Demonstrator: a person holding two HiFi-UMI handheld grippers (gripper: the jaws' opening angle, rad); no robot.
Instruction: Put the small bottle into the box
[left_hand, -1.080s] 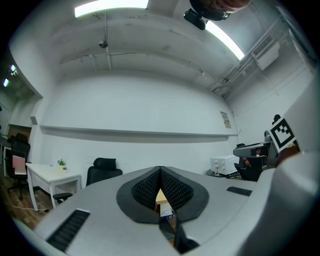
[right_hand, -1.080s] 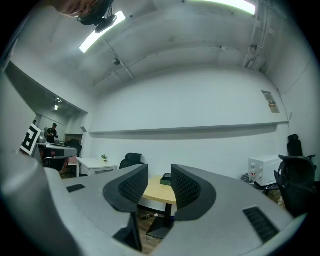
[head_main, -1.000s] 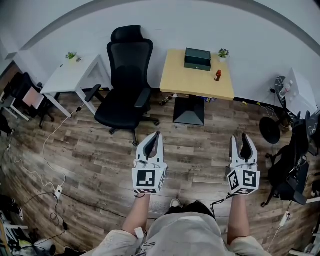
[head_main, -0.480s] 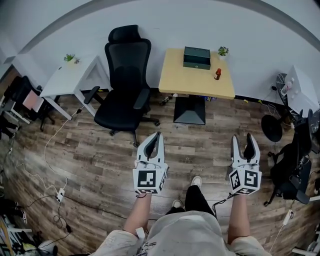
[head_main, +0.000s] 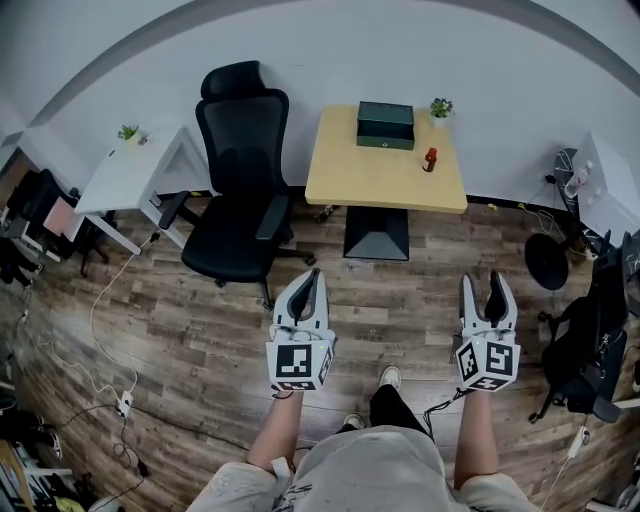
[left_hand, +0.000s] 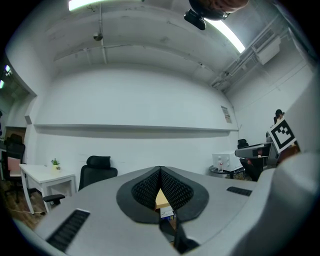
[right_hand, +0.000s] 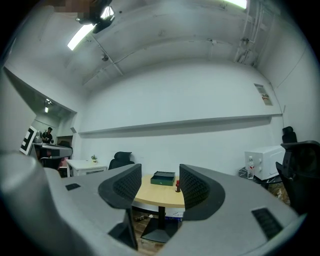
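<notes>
Nearest us, the left gripper (head_main: 313, 274) has its jaws pressed together on nothing. The right gripper (head_main: 483, 283), whose jaws have just been opening, stands spread and empty. We judge it is readied for the pick, both grippers pointing level toward the table (head_main: 350, 185) well ahead. Far beyond the right gripper's tips and a little left of them, the small bottle (head_main: 431, 159) stands upright, with the box (head_main: 386, 124) near it, farther off and leftward. From here we cannot tell whether the box is lidded, and the bottle's cap is too small to make out.
</notes>
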